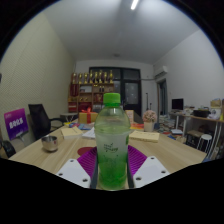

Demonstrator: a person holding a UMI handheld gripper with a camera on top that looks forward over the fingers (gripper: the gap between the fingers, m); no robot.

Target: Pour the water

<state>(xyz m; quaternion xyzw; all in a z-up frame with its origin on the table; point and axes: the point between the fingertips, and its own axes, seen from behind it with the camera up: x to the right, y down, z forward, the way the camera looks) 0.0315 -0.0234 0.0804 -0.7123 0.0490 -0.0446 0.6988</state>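
A single clear plastic bottle (112, 142) stood upright at the six o'clock position, directly between the two fingers of the gripper (112, 168). It was tall and cylindrical, narrowing to a neck topped with one bright green screw cap (112, 99), and it was filled almost to the shoulder with a green-tinted liquid. The magenta pads (88, 160) sat against its lower body at eight and four o'clock, so the fingers appeared to be pinching the bottle, though the contact line itself was hard to make out. Two pale finger housings flanked the pads. Beyond the bottle stretched one light wooden table (60, 152), smooth and matte. At nine o'clock on it stood one small shiny metal cup (50, 143). Farther back at ten o'clock was one black office chair (39, 120), and beside it one purple sign (15, 123). At eleven o'clock, against the far wall, stood a wooden shelf (88, 90) holding rows of small objects too tiny to count. One long ceiling light (134, 5) glowed at twelve o'clock.
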